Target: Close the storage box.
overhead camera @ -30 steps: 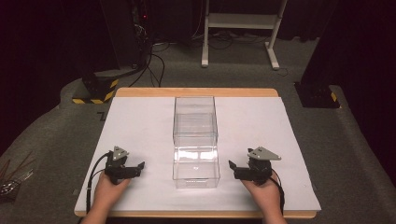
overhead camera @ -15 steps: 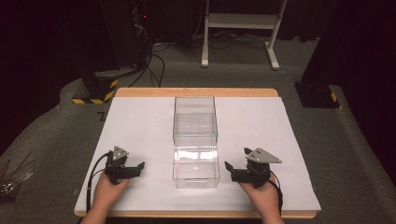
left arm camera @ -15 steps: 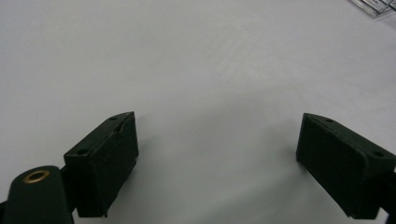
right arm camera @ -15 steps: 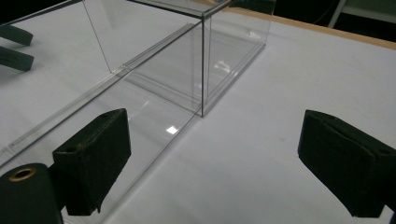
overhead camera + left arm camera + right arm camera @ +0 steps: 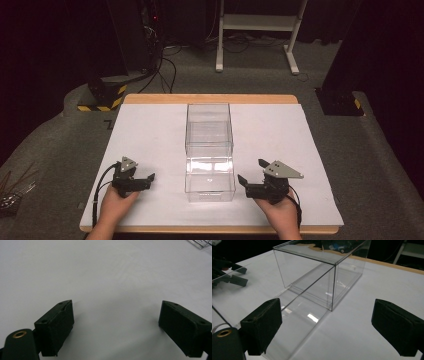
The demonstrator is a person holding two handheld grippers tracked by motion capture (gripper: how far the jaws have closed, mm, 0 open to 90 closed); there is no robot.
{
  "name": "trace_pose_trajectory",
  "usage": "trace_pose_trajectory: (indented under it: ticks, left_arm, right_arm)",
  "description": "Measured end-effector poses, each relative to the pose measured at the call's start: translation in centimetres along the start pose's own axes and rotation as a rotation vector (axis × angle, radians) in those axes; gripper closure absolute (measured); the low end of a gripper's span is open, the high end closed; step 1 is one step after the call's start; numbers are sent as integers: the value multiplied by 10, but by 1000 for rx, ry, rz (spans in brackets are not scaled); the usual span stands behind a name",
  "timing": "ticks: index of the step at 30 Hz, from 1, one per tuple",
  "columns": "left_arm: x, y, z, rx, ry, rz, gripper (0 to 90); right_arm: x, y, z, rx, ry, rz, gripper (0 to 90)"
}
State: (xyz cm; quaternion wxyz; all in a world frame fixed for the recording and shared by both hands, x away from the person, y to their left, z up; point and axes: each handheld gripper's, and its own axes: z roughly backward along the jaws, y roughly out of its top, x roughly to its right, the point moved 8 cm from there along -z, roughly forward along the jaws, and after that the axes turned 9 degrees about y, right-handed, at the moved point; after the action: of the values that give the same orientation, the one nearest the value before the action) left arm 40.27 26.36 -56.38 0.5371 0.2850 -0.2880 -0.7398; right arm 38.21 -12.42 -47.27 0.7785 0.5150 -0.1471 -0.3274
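Two clear plastic boxes stand end to end in the middle of the white sheet: a taller box (image 5: pixel 209 125) at the back and a lower box (image 5: pixel 210 180) in front. My left gripper (image 5: pixel 148 181) rests open on the sheet left of the lower box, its jaws pointing right. My right gripper (image 5: pixel 249 176) is open just right of the lower box, jaws pointing left. In the right gripper view, the right gripper (image 5: pixel 327 307) faces the tall box (image 5: pixel 322 272) and the low box (image 5: pixel 294 315). The left gripper (image 5: pixel 116 307) holds nothing over bare sheet.
The white sheet (image 5: pixel 150 135) covers a wooden table (image 5: pixel 210 98). Behind the table, on the grey floor, are cables (image 5: pixel 167 65), a white stand (image 5: pixel 260 25), a yellow-and-black striped base (image 5: pixel 102 95) and a dark base (image 5: pixel 340 102). Thin sticks (image 5: pixel 12 187) lie at far left.
My right gripper has edged slightly left, closer to the lower box. The left gripper and both boxes have stayed put.
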Motion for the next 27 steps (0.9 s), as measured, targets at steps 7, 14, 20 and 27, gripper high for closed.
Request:
trace_pose_trajectory:
  ticks: [7,14,20,27]
  left_arm:
    - [0,0,0,0,0,0,129]
    - [0,0,0,0,-1,0,129]
    - [0,0,0,-1,-1,1,129]
    - [0,0,0,0,-1,1,129]
  right_arm:
    - [-13,5,1,25,42,5,94]
    - [-26,5,1,28,75,3,95]
    - [-30,2,0,21,90,1,96]
    - [-34,-6,-7,-2,116,-20,100]
